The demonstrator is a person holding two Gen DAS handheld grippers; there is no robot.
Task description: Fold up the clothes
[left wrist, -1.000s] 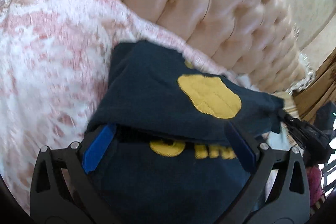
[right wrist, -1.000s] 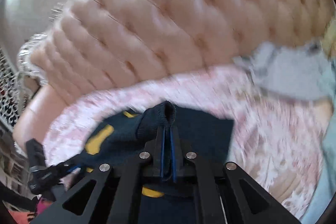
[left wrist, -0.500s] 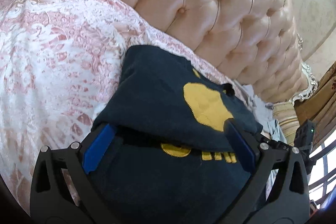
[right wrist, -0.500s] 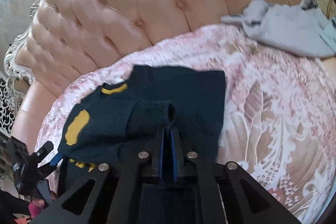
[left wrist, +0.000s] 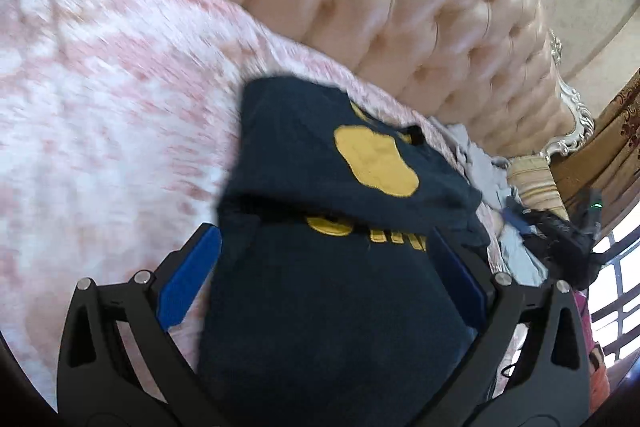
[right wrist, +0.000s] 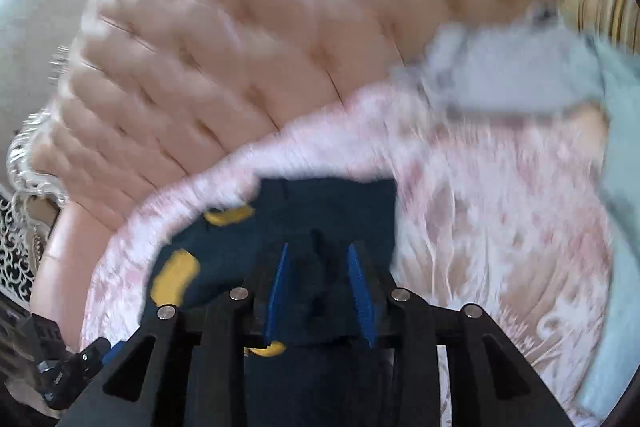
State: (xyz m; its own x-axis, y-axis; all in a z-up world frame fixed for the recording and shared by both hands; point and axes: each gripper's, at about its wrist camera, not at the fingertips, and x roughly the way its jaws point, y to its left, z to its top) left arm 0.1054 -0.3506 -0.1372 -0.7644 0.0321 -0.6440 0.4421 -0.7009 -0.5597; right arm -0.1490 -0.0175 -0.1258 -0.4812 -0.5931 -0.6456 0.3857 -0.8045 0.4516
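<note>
Left gripper: wide apart, holding nothing; its blue pads sit on each side of the dark blue top; if it shuts too low it could grab the pink bedspread along with the cloth
Risk in the middle: the folded flap is loose and soft; a quick pull or a bump could make it slide back open; the fold looks a bit crooked, so the edges may not line up
Right gripper: parted, with the cloth between its pads but not pinched; the picture is blurry, so I cannot tell if it touches; it could snag the top if it backs away
The top: dark blue with yellow patches and yellow letters; part folded over itself; lying on the bed near the padded headboard
Far right: grey clothes wait by the headboard, well apart
</note>
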